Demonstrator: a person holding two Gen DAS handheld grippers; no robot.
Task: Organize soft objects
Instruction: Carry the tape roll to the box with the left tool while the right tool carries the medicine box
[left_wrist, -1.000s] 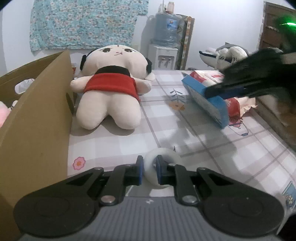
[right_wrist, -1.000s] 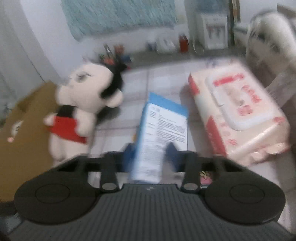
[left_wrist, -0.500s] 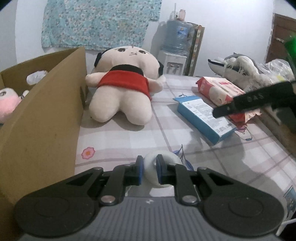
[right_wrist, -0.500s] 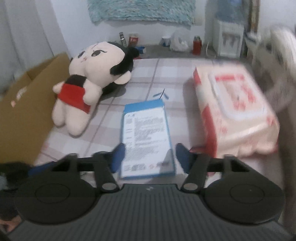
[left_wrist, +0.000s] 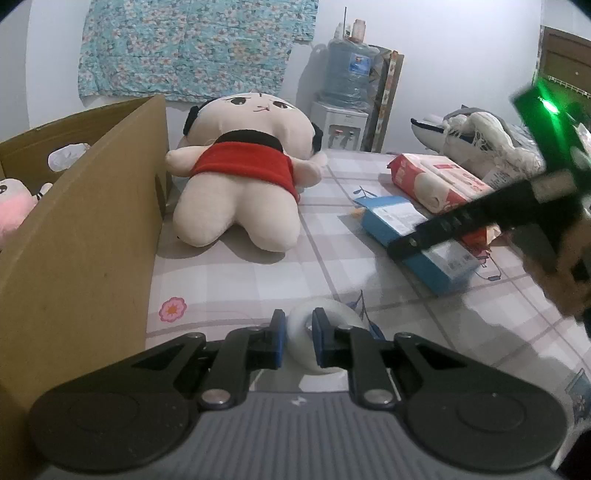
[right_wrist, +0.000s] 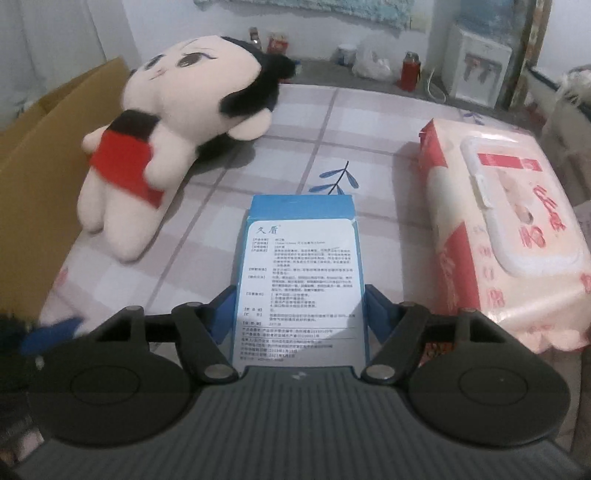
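- Left wrist view: the left gripper (left_wrist: 298, 341) is clenched on a white tape roll (left_wrist: 320, 341) just above the checked tablecloth (left_wrist: 258, 288). Ahead, the plush doll (left_wrist: 242, 173) lies beside the cardboard box (left_wrist: 85, 229), a pink plush (left_wrist: 13, 208) inside it.
- Right wrist view: the right gripper (right_wrist: 300, 308) is spread wide, fingers either side of the blue box (right_wrist: 301, 280) flat on the cloth; the plush doll (right_wrist: 166, 136) lies left of it, the wet-wipes pack (right_wrist: 506, 236) right.
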